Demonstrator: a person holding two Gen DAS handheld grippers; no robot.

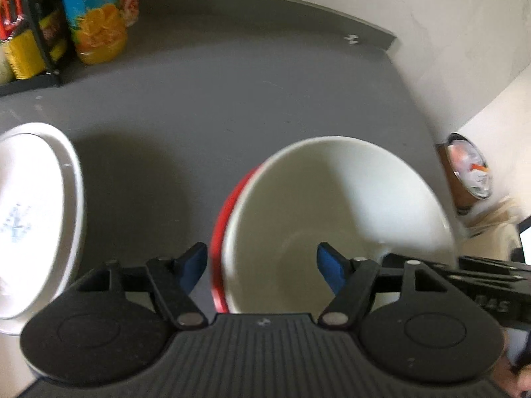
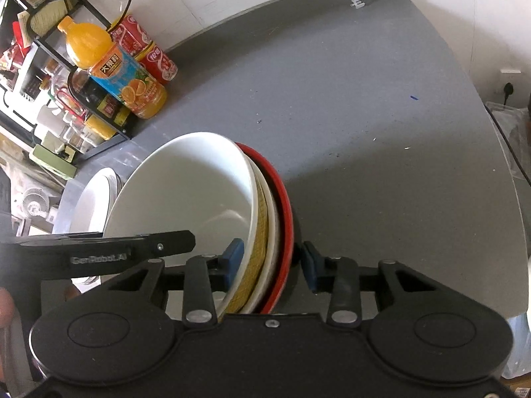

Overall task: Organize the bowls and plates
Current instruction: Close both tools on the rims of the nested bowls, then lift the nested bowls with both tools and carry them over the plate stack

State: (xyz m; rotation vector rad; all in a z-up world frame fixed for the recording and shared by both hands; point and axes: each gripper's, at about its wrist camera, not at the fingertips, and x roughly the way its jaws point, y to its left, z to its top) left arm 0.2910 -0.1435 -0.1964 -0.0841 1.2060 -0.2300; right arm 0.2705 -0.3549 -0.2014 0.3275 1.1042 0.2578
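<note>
Grey surface (image 2: 365, 126) is carrying a nested stack: white bowl (image 2: 186, 185) sitting inside a red bowl (image 2: 283, 199). Right gripper (image 2: 270, 262) is straddling the stack's near rims, spread, not yet pinching; left gripper (image 1: 262, 265) is also released, astride the red rim. Plates (image 1: 30, 212) are lying left. Advice: be squeezing all rims together, lifting level.

The grey counter (image 2: 381, 126) is wide and bare past the stacked bowls (image 2: 199, 199). A juice bottle (image 2: 116, 69) and black rack (image 2: 49, 76) block the far left corner.
</note>
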